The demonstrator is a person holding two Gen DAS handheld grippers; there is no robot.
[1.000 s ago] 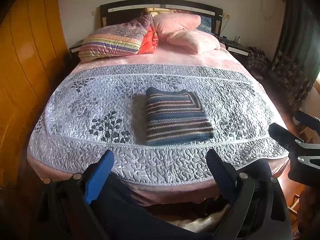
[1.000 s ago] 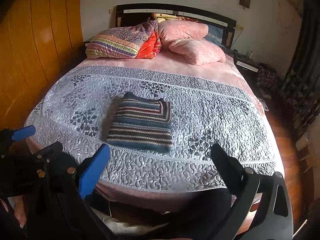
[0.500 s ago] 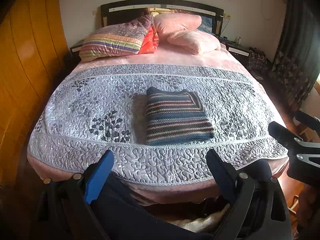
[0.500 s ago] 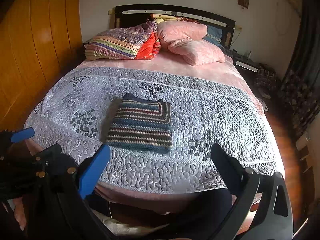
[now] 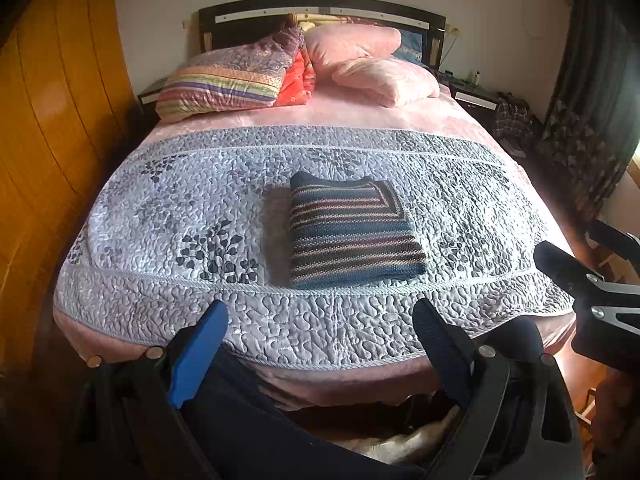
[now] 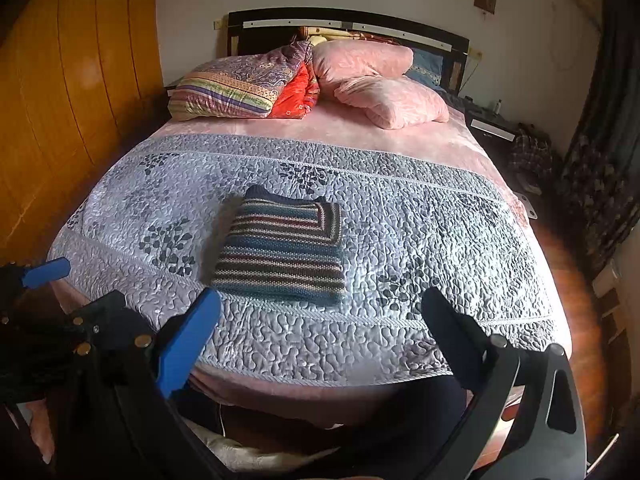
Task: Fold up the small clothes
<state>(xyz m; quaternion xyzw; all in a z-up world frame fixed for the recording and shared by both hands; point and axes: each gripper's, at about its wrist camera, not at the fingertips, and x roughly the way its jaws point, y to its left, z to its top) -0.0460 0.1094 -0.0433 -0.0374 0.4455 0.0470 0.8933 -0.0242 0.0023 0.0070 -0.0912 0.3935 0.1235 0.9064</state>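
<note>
Your folded striped sweater (image 5: 352, 232) lies flat on the grey quilt (image 5: 168, 216), a neat rectangle with its near edge just behind the quilt's corded seam and its dark collar edge turned toward the headboard (image 5: 320, 4). From the right wrist camera the sweater (image 6: 284, 250) sits a little left of the middle of the quilt (image 6: 440, 240).

Your left gripper (image 5: 320, 320) is held off the foot of the quilt, below its hanging edge and well apart from the sweater, with its blue finger and dark finger spread wide and nothing between them. Your right gripper (image 6: 320, 312) is in the same posture, fingers apart and empty, in front of the quilt's near edge and clear of the sweater. In the left wrist view your right gripper (image 5: 592, 280) shows past the quilt's near right corner; in the right wrist view the blue fingertip of your left gripper (image 6: 46, 272) shows past its near left corner.

Beyond the quilt, toward the headboard, a striped pillow (image 5: 224, 80), a red cushion (image 5: 298, 76) and two pink pillows (image 5: 384, 76) rest on the pink sheet (image 5: 320, 112). A wooden wardrobe (image 5: 52, 120) stands to the left of the quilt, and dark curtains (image 5: 592, 80) hang to its right.
</note>
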